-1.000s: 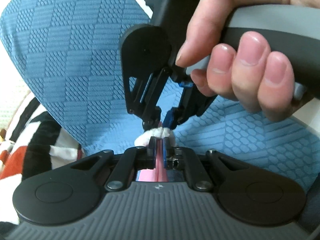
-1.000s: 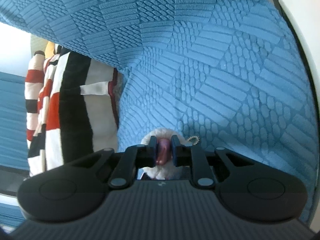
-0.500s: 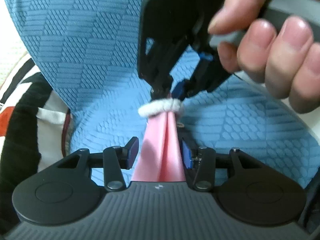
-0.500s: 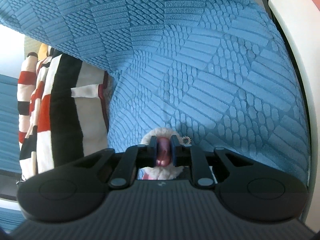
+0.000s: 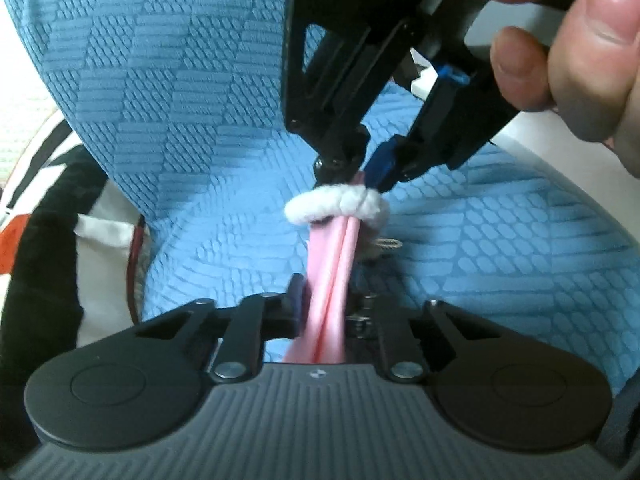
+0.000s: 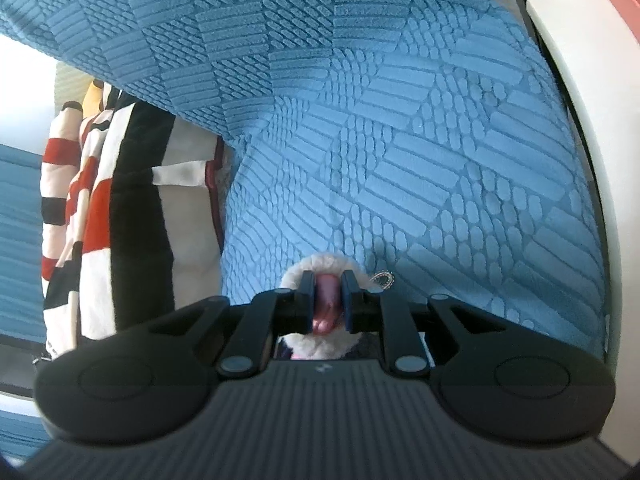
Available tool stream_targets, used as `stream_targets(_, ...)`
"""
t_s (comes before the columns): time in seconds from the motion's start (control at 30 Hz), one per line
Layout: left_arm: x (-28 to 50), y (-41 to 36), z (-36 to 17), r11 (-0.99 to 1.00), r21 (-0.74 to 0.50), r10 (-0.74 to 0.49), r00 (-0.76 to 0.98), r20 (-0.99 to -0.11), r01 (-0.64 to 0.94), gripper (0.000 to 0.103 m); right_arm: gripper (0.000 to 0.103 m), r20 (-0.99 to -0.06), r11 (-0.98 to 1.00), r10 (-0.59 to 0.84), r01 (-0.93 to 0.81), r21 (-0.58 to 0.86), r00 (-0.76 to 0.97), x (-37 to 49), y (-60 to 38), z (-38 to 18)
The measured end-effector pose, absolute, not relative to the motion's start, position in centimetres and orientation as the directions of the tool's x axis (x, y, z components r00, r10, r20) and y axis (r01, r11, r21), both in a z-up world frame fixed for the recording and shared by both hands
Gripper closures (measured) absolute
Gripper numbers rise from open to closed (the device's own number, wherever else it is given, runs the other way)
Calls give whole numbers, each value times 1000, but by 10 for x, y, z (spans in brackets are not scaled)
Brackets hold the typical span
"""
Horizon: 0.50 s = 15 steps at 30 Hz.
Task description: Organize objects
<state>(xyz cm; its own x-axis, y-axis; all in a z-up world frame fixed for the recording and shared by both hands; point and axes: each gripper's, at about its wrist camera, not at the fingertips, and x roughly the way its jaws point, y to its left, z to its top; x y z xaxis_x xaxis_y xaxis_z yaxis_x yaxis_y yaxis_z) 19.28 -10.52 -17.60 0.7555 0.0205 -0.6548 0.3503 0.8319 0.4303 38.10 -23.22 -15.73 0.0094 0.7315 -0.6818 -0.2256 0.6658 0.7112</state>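
At the far left, a striped cushion (image 6: 120, 208) in black, white and red leans against the blue textured sofa cover (image 5: 168, 92), partly tucked behind it. Toward the middle, the left gripper (image 5: 324, 304) has just been closing, and its narrow jaws now pinch a pink folded strip (image 5: 334, 264) of the task's small item. A white fluffy band (image 5: 336, 206) rings that strip higher up. There the right gripper (image 5: 360, 174), gripped by a person's hand (image 5: 580, 52), clamps the pink tip, blocking the sofa behind it. A small metal chain (image 6: 383, 279) lies just beside the band. A white armrest (image 6: 580, 92) borders the right edge.
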Motion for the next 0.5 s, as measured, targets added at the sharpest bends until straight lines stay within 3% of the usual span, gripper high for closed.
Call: stream_targets(0.5,178,-120,-162,772,519,-7,821,-570,367,95,82,-670,661,742,-207,721,37,385,-239,-140)
